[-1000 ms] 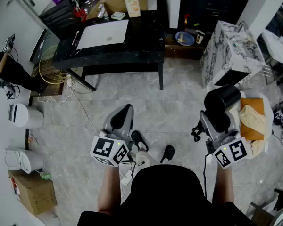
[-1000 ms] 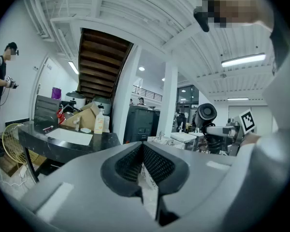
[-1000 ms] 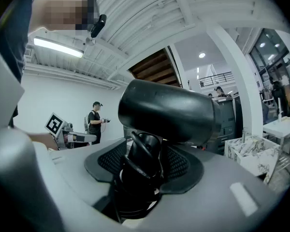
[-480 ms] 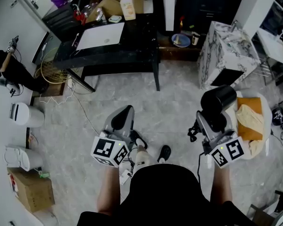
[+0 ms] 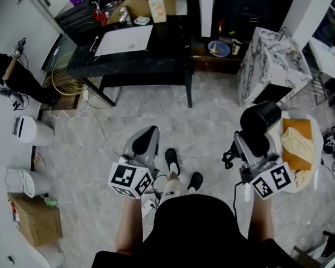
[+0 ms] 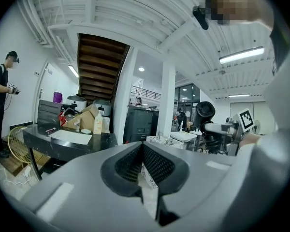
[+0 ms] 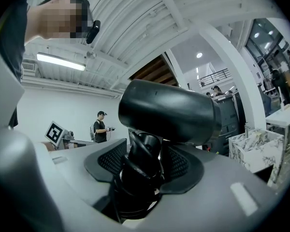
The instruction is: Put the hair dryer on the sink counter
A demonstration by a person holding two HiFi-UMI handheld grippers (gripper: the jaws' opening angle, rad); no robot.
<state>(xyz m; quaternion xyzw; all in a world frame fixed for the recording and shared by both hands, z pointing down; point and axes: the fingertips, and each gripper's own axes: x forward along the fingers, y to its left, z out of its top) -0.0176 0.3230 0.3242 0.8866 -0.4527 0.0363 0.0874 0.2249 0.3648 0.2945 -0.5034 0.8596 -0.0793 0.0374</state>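
Right tool (image 5: 254,147) pinches the hair dryer (image 5: 261,118) by its cord-wrapped handle, with the barrel above the jaws. Left tool (image 5: 145,142) is pressed together and empty. A dark worktop (image 5: 167,46) lies well ahead of both tools. Risk: the top-heavy barrel may pivot in the grip during carrying.

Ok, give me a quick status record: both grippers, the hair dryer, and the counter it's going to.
left gripper: fingers shut, nothing between them
right gripper: fingers shut on the hair dryer's handle
hair dryer: held upright, barrel on top, cord wound round the handle
black counter: ahead, across open floor; soap bottle at its far edge
task state: dryer not yet on the counter
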